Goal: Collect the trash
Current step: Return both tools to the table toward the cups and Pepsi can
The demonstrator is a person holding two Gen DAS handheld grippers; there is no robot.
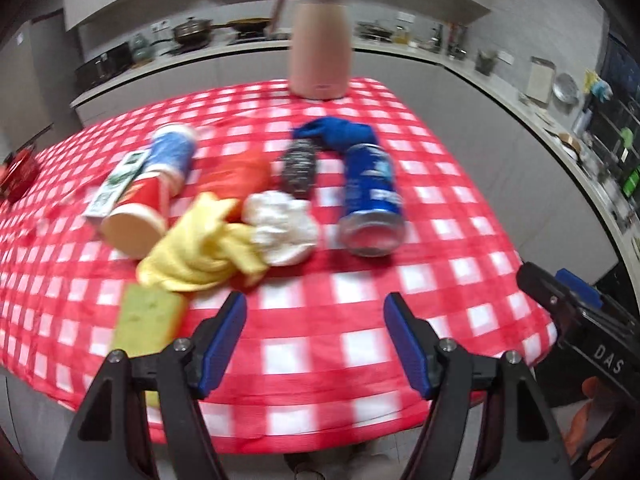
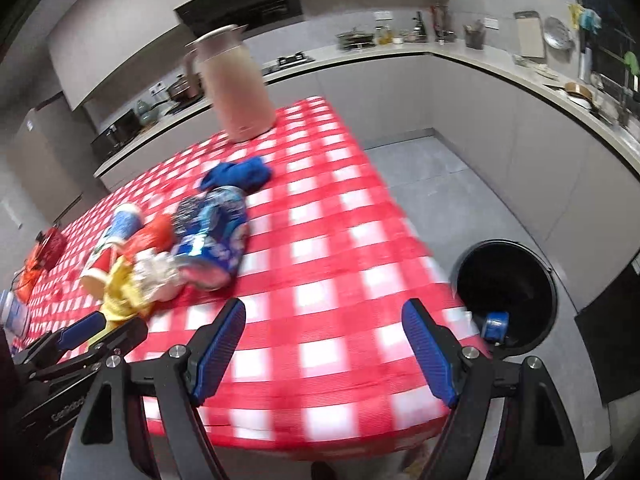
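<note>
On the red-and-white checked tablecloth [image 1: 360, 300] lie a blue drink can [image 1: 372, 200] on its side, a crumpled white tissue [image 1: 280, 228], a yellow cloth [image 1: 200, 252], a red-and-blue paper cup [image 1: 156, 192] on its side, a steel scrubber [image 1: 298, 166], a blue cloth [image 1: 340, 132] and a green-yellow sponge [image 1: 146, 320]. My left gripper [image 1: 314, 308] hangs open over the near edge, nothing between its fingers. My right gripper [image 2: 324, 316] is open and empty too, right of the pile. A black bin [image 2: 508, 292] on the floor holds a blue can [image 2: 495, 325].
A pink jug [image 1: 320, 40] stands at the table's far edge. A red object [image 1: 18, 172] lies at the far left. A small carton [image 1: 116, 184] rests against the cup. Kitchen counters [image 2: 520, 72] run behind and to the right. Grey floor [image 2: 460, 184] lies right of the table.
</note>
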